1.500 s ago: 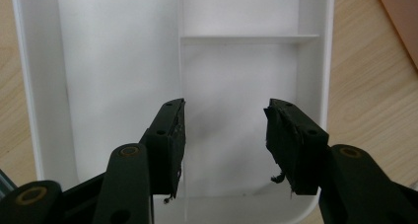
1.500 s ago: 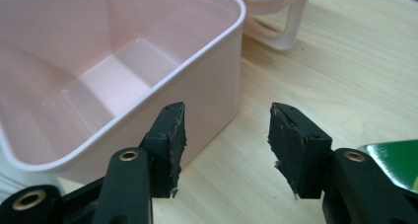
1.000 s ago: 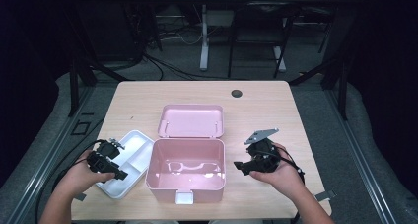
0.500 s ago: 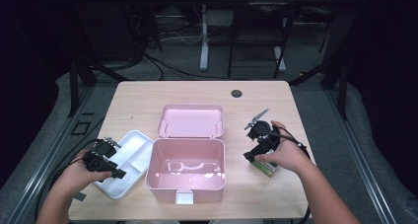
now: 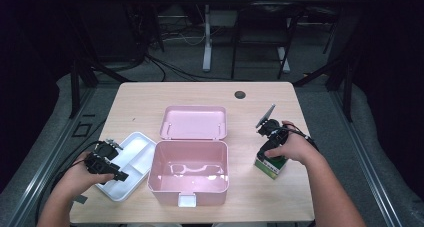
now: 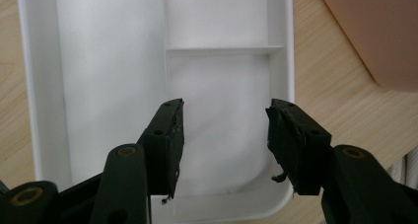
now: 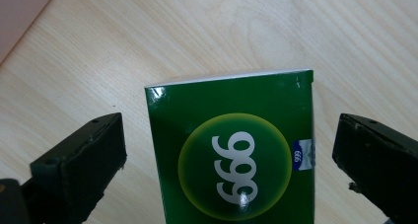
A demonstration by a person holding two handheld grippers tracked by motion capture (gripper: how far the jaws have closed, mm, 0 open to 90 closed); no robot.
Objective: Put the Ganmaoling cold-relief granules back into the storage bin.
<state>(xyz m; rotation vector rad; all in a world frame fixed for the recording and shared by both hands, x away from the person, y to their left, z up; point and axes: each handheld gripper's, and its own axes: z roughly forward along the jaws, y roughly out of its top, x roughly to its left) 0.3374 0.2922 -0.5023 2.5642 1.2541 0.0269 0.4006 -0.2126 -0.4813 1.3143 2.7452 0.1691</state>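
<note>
The right gripper (image 7: pixel 226 160) hangs above a green box (image 7: pixel 236 155) standing on the table (image 7: pixel 172 41). Its jaws have just been opening; they are spread, the box between them, untouched on either side.

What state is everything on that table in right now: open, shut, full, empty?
Pink box: lid open, empty.
White tray: empty.
Green carton: closed, on the table, not gripped.
Left tool: open, over the tray.
Right tool: just opened wide, astride the carton.
</note>
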